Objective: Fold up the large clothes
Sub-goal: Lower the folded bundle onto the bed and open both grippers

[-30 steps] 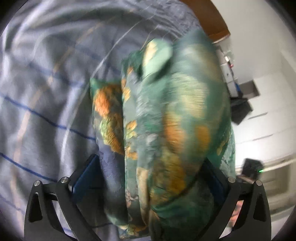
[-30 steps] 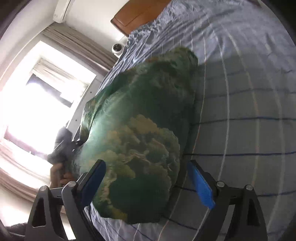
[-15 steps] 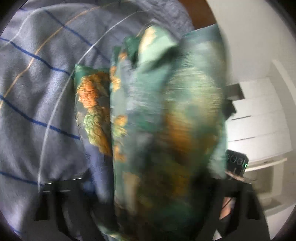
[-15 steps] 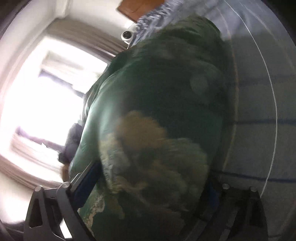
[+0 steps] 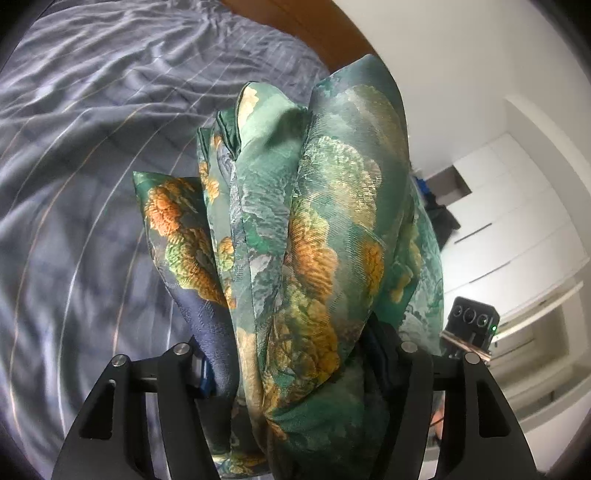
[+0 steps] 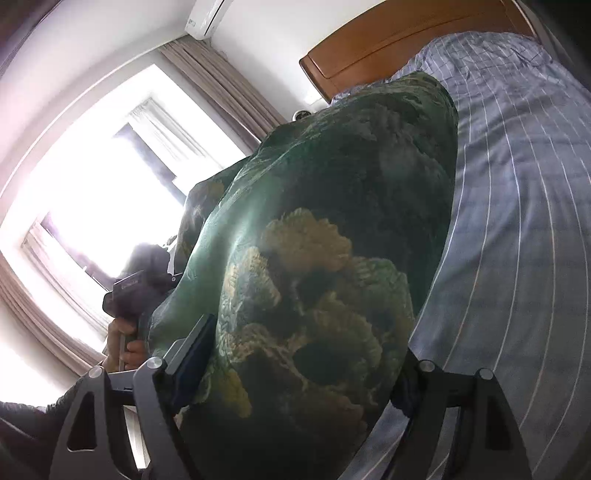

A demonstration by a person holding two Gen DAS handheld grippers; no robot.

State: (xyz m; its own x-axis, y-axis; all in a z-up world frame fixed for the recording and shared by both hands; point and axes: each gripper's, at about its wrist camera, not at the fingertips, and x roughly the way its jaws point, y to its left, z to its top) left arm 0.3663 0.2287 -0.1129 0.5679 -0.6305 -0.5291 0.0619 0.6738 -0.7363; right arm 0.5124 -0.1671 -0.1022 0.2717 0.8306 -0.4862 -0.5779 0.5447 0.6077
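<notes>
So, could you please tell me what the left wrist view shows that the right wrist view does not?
Only the left wrist view shows white cupboards and the garment's orange-flowered layered folds. Only the right wrist view shows a bright window, curtains, an air conditioner and a hand gripping the other tool. Both show the green floral garment bunched between closing fingers, the striped bed sheet and the wooden headboard.
</notes>
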